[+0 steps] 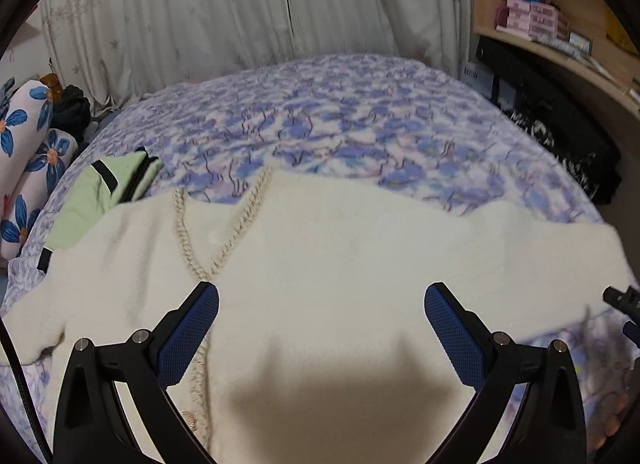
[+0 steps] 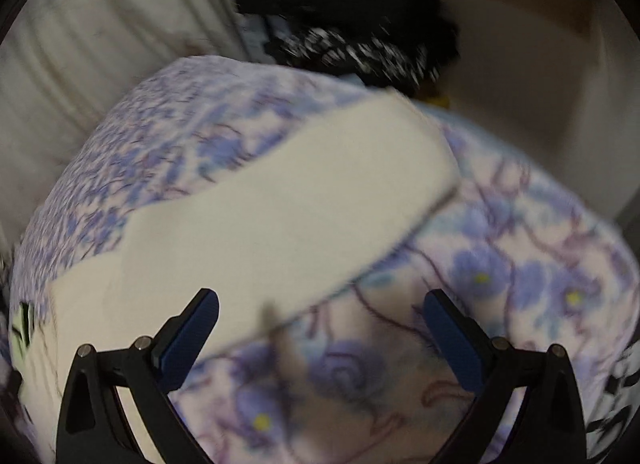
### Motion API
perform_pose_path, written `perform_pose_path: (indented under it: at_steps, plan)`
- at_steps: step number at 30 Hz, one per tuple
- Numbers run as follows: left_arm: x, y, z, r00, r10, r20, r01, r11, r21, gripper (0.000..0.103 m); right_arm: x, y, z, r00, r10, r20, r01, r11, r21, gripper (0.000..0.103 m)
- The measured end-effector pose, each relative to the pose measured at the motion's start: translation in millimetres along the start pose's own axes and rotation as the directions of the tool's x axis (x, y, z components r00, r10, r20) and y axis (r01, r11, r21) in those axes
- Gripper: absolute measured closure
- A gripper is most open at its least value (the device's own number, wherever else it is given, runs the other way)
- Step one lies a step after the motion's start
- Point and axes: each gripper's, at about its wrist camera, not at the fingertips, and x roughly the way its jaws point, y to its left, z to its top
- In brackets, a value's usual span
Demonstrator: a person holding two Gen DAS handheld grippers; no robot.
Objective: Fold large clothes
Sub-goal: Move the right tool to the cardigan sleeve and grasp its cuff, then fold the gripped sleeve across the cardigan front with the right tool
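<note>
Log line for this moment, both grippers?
left gripper: open over cream sweater | right gripper: open above sleeve | bedspread: sweater spread

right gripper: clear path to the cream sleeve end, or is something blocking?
Probably yes. The right gripper has its jaws open and empty, and the cream sweater sleeve lies flat on the floral bedspread just ahead, with nothing on top of it. The view is motion-blurred, so the gap is uncertain.

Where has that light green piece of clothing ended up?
In the left wrist view, the green garment lies at the bed's left side, partly under the cream sweater, near the flowered pillows.
</note>
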Motion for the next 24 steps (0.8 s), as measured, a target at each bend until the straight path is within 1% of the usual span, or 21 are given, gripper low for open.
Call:
perform_pose_path:
  at_steps: [1,3,5,7,8,9,11,12,13,14,15,17,18,20,21,22,23,24]
  plan:
    - [6,-1,-1,1.0,-0.002,-0.011,0.002,1.0,0.0,0.001,8,-6,0,1.0,0.014,-0.021,-0.013,0.999,0.033,0.003]
    - [19,-2,-4,0.999,-0.015,-0.033,0.015,1.0,-0.008,0.001,23,-16,2,0.998,0.039,-0.039,-0.036,0.996,0.085,0.009]
    - [26,-3,-6,0.999,-0.027,-0.045,0.026,0.999,-0.02,0.001,31,-20,6,0.998,0.042,-0.039,-0.038,0.993,0.112,0.012]
    - [29,-3,-8,0.998,-0.044,-0.049,0.043,0.999,-0.033,0.001,38,-24,14,0.999,0.037,-0.026,-0.033,0.99,0.14,0.02]
    - [30,-1,-8,0.997,-0.053,-0.047,0.051,0.998,-0.037,0.001,41,-26,19,0.999,0.028,-0.024,-0.024,0.988,0.15,0.036]
    - [29,0,-8,0.997,-0.06,-0.043,0.058,0.998,-0.038,0.002,43,-27,23,0.999,0.03,-0.022,-0.026,0.988,0.155,0.066]
    - [25,5,-8,0.998,-0.061,-0.034,0.06,0.998,-0.031,0.007,45,-30,33,0.997,0.068,-0.02,-0.064,0.982,0.176,0.095]
    - [24,7,-8,0.998,-0.059,-0.033,0.058,0.998,-0.028,0.008,42,-29,36,0.997,0.079,-0.01,-0.076,0.981,0.18,0.095]
    - [22,12,-7,0.998,-0.053,-0.032,0.053,0.998,-0.029,0.009,32,-23,39,0.996,0.087,0.031,-0.091,0.983,0.158,0.095]
    - [19,17,-7,0.998,-0.049,-0.028,0.048,0.998,-0.033,0.009,18,-12,41,0.992,0.09,0.084,-0.099,0.989,0.113,0.095]
    - [15,24,-7,0.999,-0.045,-0.02,0.044,0.998,-0.043,0.009,-1,4,41,0.986,0.099,0.137,-0.106,0.993,0.047,0.096]
    - [7,39,-6,1.0,-0.031,-0.004,0.031,0.998,-0.063,0.009,-29,35,39,0.969,0.153,0.193,-0.146,0.988,-0.049,0.096]
    - [2,49,-6,1.0,-0.02,0.004,0.02,0.997,-0.079,0.009,-50,61,34,0.953,0.205,0.223,-0.182,0.976,-0.121,0.096]
    - [-8,71,-7,1.0,-0.007,0.014,0.009,0.993,-0.117,0.009,-80,99,24,0.923,0.294,0.248,-0.238,0.943,-0.233,0.095]
    - [-12,82,-8,1.0,-0.004,0.016,0.006,0.99,-0.138,0.009,-100,129,12,0.9,0.359,0.248,-0.274,0.907,-0.32,0.095]
    - [-16,96,-9,1.0,0.0,0.016,0.003,0.987,-0.16,0.009,-109,145,5,0.888,0.391,0.241,-0.29,0.884,-0.368,0.095]
    - [-19,106,-10,1.0,0.004,0.017,-0.001,0.985,-0.174,0.009,-123,176,-12,0.868,0.45,0.211,-0.322,0.832,-0.453,0.095]
    - [-23,119,-13,1.0,0.011,0.018,-0.008,0.981,-0.195,0.009,-129,192,-22,0.858,0.479,0.186,-0.341,0.801,-0.492,0.095]
